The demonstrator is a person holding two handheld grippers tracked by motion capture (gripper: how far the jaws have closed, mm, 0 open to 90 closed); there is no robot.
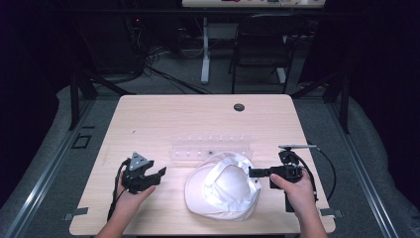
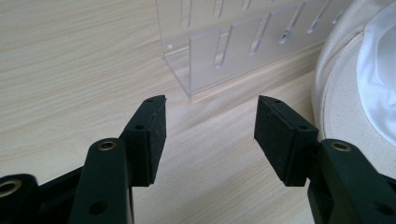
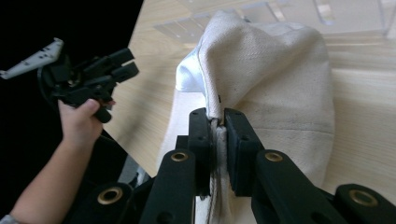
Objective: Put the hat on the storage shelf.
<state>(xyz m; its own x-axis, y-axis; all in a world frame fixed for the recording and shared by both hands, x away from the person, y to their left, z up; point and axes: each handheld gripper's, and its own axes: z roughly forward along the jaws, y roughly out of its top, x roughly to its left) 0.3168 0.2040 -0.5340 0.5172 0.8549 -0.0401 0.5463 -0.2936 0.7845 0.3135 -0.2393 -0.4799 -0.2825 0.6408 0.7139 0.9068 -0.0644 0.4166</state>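
Hat [image 1: 223, 191], white to cream fabric, lying upturned on the near middle of the bench [image 1: 163, 114], its pale lining facing up. One edge of it is bunched into a raised fold on the side toward the person's right hand; in the right gripper view the cloth [image 3: 271, 74] rises from that pinch as a creased peak with a seam running down into the grip.

Right gripper [image 1: 253, 172], black, held level from the right side of the bench, cable looping behind it. Its fingers [image 3: 201, 140] are closed tight on the fold of the hat's edge, cloth sandwiched between the two pads.

Left gripper [image 1: 159, 174], black with a grey three-cornered plate on top, held just above the bench to the left of the hat and apart from it. Its fingers [image 2: 152, 135] stand wide with bare wood between them, touching nothing.

Clear plastic rack [image 1: 210, 148], slotted, standing on the bench just behind the hat; in the left gripper view its near corner [image 2: 189, 70] lies ahead of the open fingers, with the hat's rim [image 2: 336, 93] at the right.

Bench top: light wood grain, a small dark round grommet [image 1: 239, 107] near its far edge.
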